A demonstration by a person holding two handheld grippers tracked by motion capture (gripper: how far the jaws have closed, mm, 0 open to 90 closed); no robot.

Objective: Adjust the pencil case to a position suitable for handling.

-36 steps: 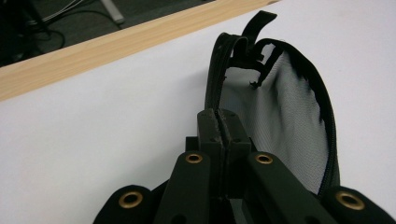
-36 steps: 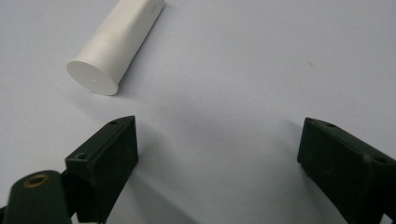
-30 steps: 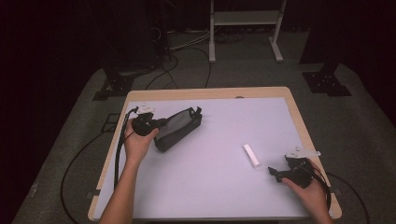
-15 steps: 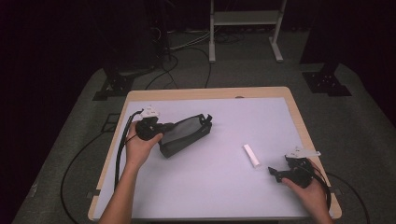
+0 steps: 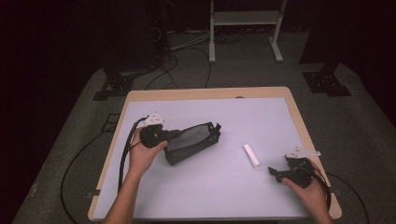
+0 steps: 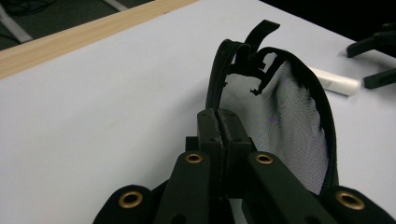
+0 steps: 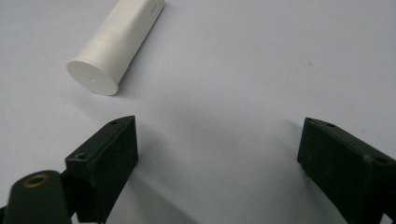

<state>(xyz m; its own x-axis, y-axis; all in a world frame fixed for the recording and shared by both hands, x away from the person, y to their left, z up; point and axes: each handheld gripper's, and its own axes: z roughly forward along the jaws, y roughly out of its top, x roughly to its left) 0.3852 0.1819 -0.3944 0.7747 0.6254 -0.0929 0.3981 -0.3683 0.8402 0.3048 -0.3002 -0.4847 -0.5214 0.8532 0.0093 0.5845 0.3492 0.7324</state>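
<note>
A black mesh zip pouch (image 5: 194,141) lies left of the table's centre, its mouth gaping toward the right in the left gripper view (image 6: 285,116). My left gripper (image 5: 173,136) is shut on the pouch's near edge, jaws pressed together (image 6: 219,128). A white tube (image 5: 251,155) lies on the table right of the pouch, also (image 7: 119,44) with its flat cap toward me. My right gripper (image 5: 274,174) rests near the table's right front, open, with bare table between its jaws (image 7: 217,154); the tube lies just beyond its left jaw.
The table (image 5: 243,116) has a pale lilac top and a wooden rim. Black cables (image 5: 125,154) trail off its left side. A white metal stand (image 5: 243,28) and dark equipment bases stand on the floor behind.
My left gripper has dragged the pouch rightward and toward the table's centre. The right gripper and the tube have stayed put.
</note>
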